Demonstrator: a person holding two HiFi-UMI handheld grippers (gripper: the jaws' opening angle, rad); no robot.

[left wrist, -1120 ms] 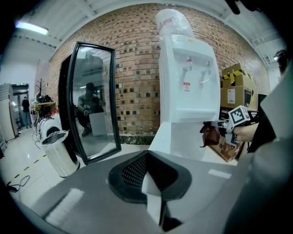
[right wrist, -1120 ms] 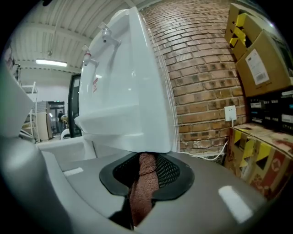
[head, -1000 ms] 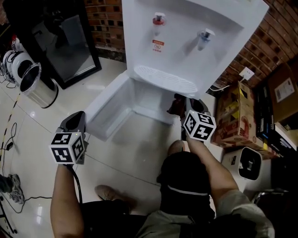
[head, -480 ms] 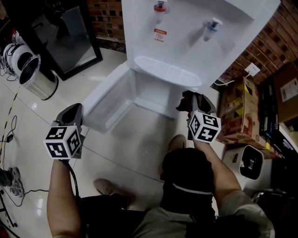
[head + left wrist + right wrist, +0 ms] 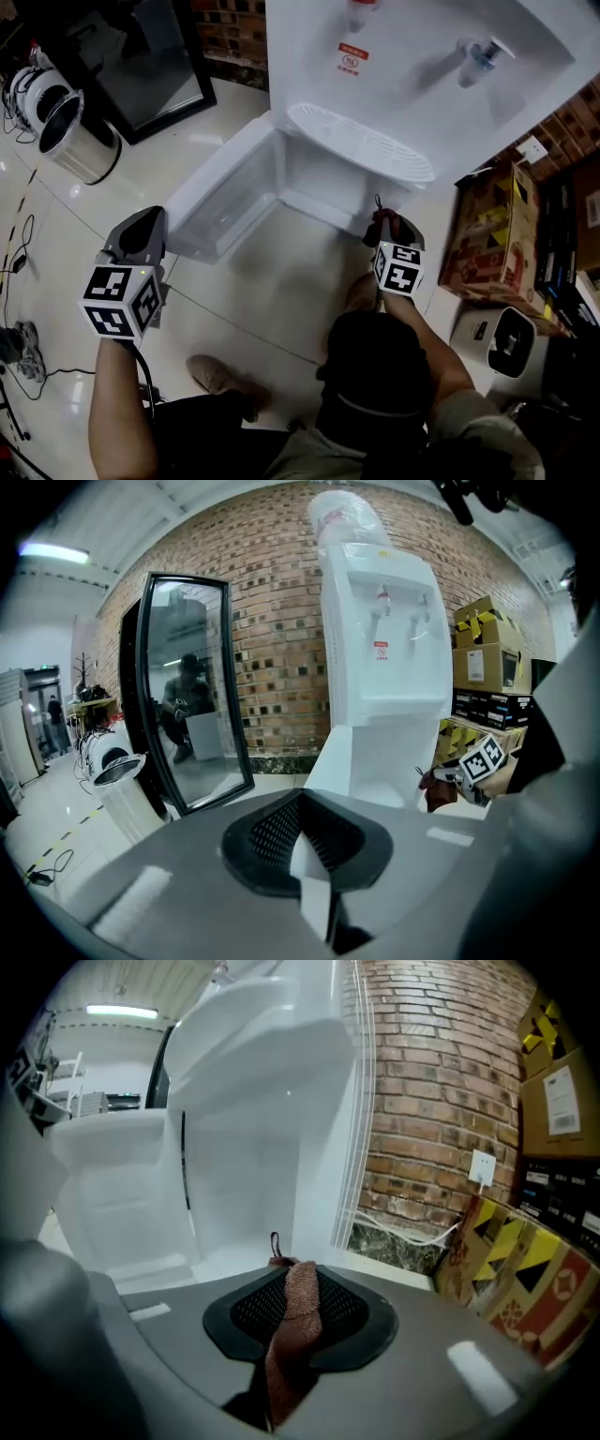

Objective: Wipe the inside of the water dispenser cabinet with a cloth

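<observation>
While the right gripper is pointing into the open cabinet at the base of the water dispenser, its fingers are clamping a bunched strip of the reddish-brown cloth, and a small hanging loop is showing just past the fingertips. The cloth is sitting at the near right corner of the cabinet opening, and no view is showing it touching an inner wall. The left gripper is hanging well to the left above the floor, near the swung-open cabinet door, with its fingers pressed together on nothing. Judging by its drape, the cloth is behaving as a light, soft, limp item that is offering no stiffness of its own. The present grip on a gathered fold is looking sound, since a thicker bunch is giving the fingers more to bite. The free end is likely folding or trailing under wiping pressure. The white plastic walls are appearing smooth and rigid.
</observation>
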